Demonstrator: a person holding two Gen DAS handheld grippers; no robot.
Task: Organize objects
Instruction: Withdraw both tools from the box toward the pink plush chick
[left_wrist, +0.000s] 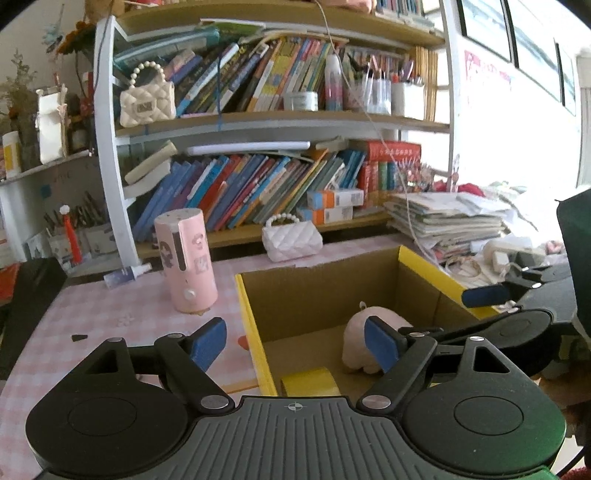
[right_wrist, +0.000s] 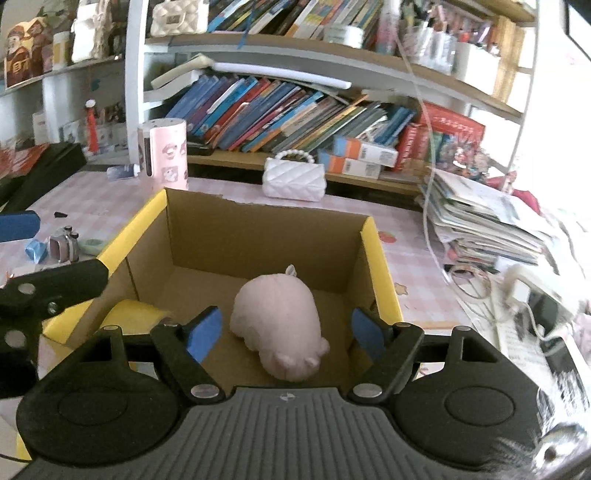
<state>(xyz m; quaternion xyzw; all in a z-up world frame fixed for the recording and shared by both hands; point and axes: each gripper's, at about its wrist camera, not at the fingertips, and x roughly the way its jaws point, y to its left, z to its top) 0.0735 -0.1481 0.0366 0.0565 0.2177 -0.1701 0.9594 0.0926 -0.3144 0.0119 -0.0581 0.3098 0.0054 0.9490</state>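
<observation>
A soft pink plush pig (right_wrist: 279, 325) lies on the floor of the open brown cardboard box with yellow-edged flaps (right_wrist: 147, 218), near its front wall, and nothing touches it. The right tongs (right_wrist: 284, 334) hang above the box mouth with the blue pads spread either side of the toy and clear of it. The left tongs (left_wrist: 295, 345) stand wide as well and empty, straddling the box's left wall, one pad over the pink checked counter (left_wrist: 110, 306) and the other over the inside. By the look of it, the pig has been put away and both tongs are free, so the step in hand is the end of one placement.

The next move, as I judge it, calls for choosing another loose thing and carrying it to the box. Candidates on the counter are the tall pink cylinder with stickers (left_wrist: 186, 258), which stands upright just left of the box, the small white quilted handbag with a pearl handle (left_wrist: 291, 240) behind the box, and a little bottle (left_wrist: 125, 275) lying on its side near the shelf foot. The cylinder is tall and may tip if caught high; a low, level grip would suit it.

In the way: the box's raised walls and a folded yellow flap (left_wrist: 310, 380) inside the front left corner. A stack of papers and magazines (left_wrist: 447, 218) and trailing white cords (right_wrist: 428, 206) crowd the right side. Behind everything stands a bookshelf packed with leaning books (left_wrist: 258, 184).
</observation>
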